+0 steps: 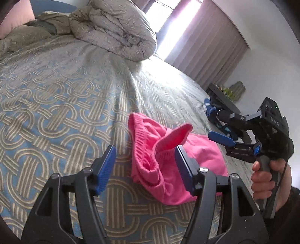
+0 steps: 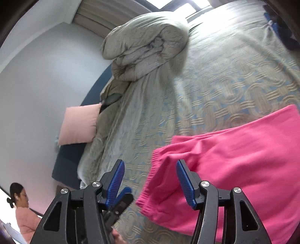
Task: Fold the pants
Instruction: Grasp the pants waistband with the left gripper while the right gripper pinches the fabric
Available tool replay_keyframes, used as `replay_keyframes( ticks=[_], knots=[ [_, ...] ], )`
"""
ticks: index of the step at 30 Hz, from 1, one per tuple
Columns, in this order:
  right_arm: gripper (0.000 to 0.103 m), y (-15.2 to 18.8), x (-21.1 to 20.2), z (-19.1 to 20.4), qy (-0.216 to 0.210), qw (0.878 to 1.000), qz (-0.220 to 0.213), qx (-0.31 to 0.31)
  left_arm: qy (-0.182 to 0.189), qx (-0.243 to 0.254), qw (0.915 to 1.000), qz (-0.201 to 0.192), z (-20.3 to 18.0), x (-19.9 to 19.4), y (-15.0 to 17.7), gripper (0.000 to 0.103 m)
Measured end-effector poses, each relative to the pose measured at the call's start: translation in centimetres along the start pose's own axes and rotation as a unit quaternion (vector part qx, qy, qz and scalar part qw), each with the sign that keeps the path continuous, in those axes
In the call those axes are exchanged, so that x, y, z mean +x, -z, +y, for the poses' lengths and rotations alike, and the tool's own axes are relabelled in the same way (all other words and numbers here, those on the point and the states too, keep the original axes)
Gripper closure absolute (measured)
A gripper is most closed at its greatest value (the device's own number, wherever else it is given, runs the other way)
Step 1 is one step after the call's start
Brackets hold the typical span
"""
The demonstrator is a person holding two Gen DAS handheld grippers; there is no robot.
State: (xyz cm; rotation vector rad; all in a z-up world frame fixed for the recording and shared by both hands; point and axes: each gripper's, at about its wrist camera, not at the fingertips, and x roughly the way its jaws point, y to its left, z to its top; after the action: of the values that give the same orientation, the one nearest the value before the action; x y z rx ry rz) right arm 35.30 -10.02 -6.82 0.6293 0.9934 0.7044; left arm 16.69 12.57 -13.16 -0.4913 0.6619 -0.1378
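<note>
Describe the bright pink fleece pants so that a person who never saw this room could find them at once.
Start from the wide bed with the blue and beige patterned bedspread. The rolled grey quilt lies at its far side; the bright pink fleece pants lie on the near part. They are the only vivid pink thing there, with ribbed cuffs and a gathered elastic waistband.

Window (image 1: 165,11) glare, daylight; fisheye edges dark; slight blur.

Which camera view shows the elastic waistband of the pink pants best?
The left wrist view: the gathered waistband faces the camera, open and bunched. The right wrist view shows only ribbed cuffs and flat legs of the pink pants.
</note>
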Motion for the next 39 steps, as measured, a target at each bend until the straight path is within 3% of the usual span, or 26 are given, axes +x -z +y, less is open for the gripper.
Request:
replay_keyframes(
  ticks=[6, 11, 14, 20, 24, 27, 29, 31, 34, 36, 39],
  knots=[
    [0.045, 0.6, 0.8, -1.8, -0.017, 0.998, 0.033, 0.040, 0.013, 0.007, 0.9998, 0.010, 0.0, 0.8, 0.2, 0.038],
    [0.045, 0.0, 4.5, -1.7, 0.003, 0.997, 0.058, 0.053, 0.024, 0.017, 0.9991, 0.030, 0.1, 2.6, -0.4, 0.038],
    [0.045, -0.7, 7.6, -1.3, -0.021, 0.994, 0.072, 0.079, 0.020, 0.027, 0.9986, 0.042, 0.0, 3.5, -0.6, 0.038],
    [0.044, -1.5, 12.4, 2.4, -0.050, 0.992, 0.104, 0.042, 0.023, 0.027, 0.9981, 0.050, 0.7, 5.0, -1.7, 0.038],
    [0.045, -1.8, 11.0, 1.5, -0.065, 0.992, 0.093, 0.055, 0.033, 0.017, 0.9974, 0.063, 1.0, 6.1, -2.3, 0.038],
    [0.045, -2.3, 6.7, -0.6, -0.076, 0.993, 0.059, 0.066, 0.045, 0.002, 0.9962, 0.075, 1.1, 7.0, -2.3, 0.038],
    [0.045, -2.8, 4.3, -1.8, -0.059, 0.996, 0.046, 0.058, 0.054, -0.003, 0.9965, 0.064, 0.9, 7.1, -2.6, 0.048],
    [0.045, -2.9, 0.9, -3.5, -0.014, 0.999, 0.025, 0.039, 0.041, -0.004, 0.9980, 0.049, 1.0, 6.8, -3.2, 0.076],
    [0.045, -3.1, -3.8, -6.4, 0.064, 0.998, -0.016, 0.024, 0.057, -0.008, 0.9971, 0.050, 1.0, 7.1, -3.9, 0.081],
    [0.045, -3.2, -5.8, -8.5, 0.126, 0.992, -0.022, 0.023, 0.046, 0.015, 0.9974, 0.053, 0.3, 7.3, -4.1, 0.082],
    [0.045, -3.0, -6.9, -11.1, 0.164, 0.986, -0.011, 0.037, 0.030, 0.045, 0.9967, 0.061, -0.8, 7.8, -4.3, 0.083]
  ],
)
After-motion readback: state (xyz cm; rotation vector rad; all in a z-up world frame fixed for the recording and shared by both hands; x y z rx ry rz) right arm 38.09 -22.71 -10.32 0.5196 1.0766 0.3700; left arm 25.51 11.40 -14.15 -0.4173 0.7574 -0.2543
